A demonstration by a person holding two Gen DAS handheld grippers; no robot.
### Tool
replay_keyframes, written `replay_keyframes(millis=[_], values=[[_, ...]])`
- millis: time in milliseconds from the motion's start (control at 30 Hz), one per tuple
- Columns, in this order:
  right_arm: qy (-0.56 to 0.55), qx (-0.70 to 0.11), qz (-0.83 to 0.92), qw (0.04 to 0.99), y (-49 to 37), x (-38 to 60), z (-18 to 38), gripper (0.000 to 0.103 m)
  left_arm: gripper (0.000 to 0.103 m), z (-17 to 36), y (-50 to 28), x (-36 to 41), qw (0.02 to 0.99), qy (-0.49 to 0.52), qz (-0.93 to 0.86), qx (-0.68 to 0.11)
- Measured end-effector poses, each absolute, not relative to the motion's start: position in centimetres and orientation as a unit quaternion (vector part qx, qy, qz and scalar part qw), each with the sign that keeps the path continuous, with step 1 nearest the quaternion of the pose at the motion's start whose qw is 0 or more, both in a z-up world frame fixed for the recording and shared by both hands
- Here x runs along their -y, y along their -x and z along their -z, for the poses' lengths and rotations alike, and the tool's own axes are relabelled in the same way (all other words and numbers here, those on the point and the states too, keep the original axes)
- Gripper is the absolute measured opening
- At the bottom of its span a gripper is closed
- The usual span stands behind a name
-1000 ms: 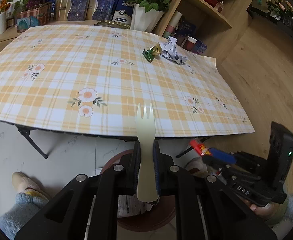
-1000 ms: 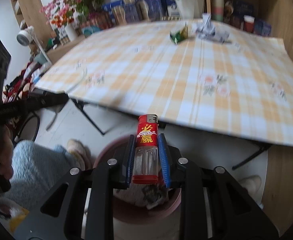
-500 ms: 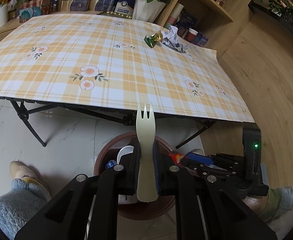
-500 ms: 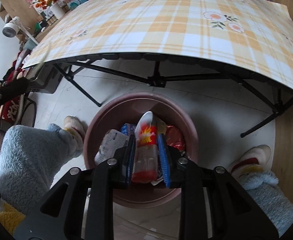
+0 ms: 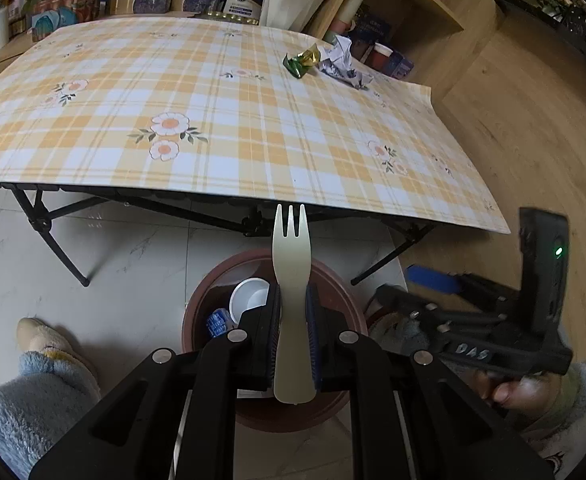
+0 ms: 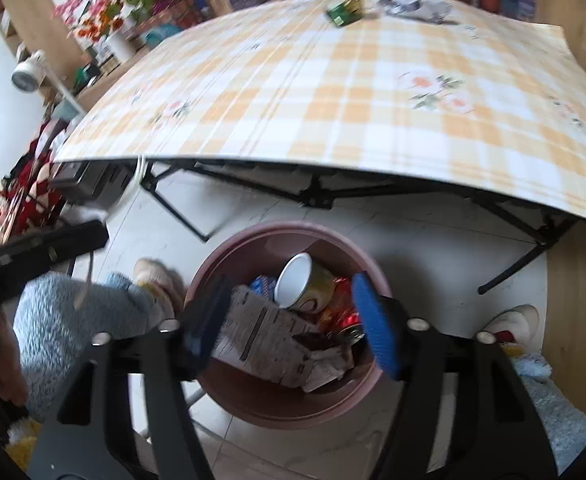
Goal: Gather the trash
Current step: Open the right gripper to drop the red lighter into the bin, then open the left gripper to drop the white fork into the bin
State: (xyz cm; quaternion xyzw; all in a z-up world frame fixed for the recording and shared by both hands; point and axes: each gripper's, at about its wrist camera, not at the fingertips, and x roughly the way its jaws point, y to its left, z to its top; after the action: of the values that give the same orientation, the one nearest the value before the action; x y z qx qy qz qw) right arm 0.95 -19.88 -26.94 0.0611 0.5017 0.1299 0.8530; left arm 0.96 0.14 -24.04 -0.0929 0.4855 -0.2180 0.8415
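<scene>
The left gripper [image 5: 293, 336] is pinching a plastic fork [image 5: 291, 280] above the trash bin [image 6: 269, 404], while the right gripper [image 6: 289, 316] has just been opening, nothing between its jaws. Released off-centre, the fork may be glancing off the rim onto the floor. Farther off, a green wrapper [image 5: 302, 62] and crumpled paper [image 5: 343, 66] are waiting on the counter [image 5: 253, 140].

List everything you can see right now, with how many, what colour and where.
Fork: one, cream, clamped in the left gripper above the bin.
Bin: one, pink-brown, on the floor by the table edge.
Cup: one, white inside, in the bin.
Cardboard: one, brown, in the bin.
Wrapper: one, green and gold, far side of the table.
Paper: one, crumpled white, beside the wrapper.
Table: one, yellow plaid cloth.
Slippers: two, beige, on the floor.
Left gripper: black, shut on the fork.
Right gripper: black, blue pads, jaws just opened, nothing between them.
</scene>
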Motion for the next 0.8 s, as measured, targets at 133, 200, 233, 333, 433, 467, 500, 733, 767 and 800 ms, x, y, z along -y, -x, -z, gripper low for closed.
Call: replay_keyframes(millis=[133,200,233,333,433,467,500,733,767,800], values=[[-0.069,-0.482,-0.085,0.869,-0.6,21.6,26.1,0.095,0.013,25.0,-0.8,0.4,0.839,0.083,0.218,-0.491],[-0.072,-0.477,-0.056,0.874,-0.4,22.5,26.1,0.096,0.013,25.5,-0.6,0.7,0.840,0.074,0.219,-0.490],[-0.075,-0.475,-0.045,0.875,-0.2,22.8,26.1,0.097,0.013,25.9,-0.5,0.9,0.840,0.068,0.220,-0.491],[-0.080,-0.476,-0.010,0.876,0.6,23.6,26.7,0.097,0.013,27.0,-0.3,1.3,0.839,0.055,0.223,-0.494],[-0.072,-0.491,0.006,0.868,1.3,23.5,27.8,0.097,0.013,28.4,0.1,2.1,0.842,0.010,0.219,-0.493],[-0.068,-0.496,0.006,0.866,1.5,23.4,28.1,0.097,0.013,28.9,0.3,2.3,0.841,-0.004,0.219,-0.495],[-0.063,-0.503,0.006,0.862,1.6,23.2,28.4,0.097,0.013,29.5,0.3,2.5,0.837,-0.012,0.221,-0.500],[-0.053,-0.514,0.002,0.856,1.6,22.6,29.0,0.097,0.013,32.7,-0.8,2.2,0.815,0.000,0.220,-0.536],[-0.053,-0.515,0.002,0.855,1.6,22.5,29.0,0.097,0.013,32.9,-0.9,2.1,0.813,0.002,0.219,-0.539],[-0.052,-0.516,0.003,0.855,1.6,22.6,29.0,0.097,0.013,33.0,-1.0,2.0,0.812,0.004,0.218,-0.542]])
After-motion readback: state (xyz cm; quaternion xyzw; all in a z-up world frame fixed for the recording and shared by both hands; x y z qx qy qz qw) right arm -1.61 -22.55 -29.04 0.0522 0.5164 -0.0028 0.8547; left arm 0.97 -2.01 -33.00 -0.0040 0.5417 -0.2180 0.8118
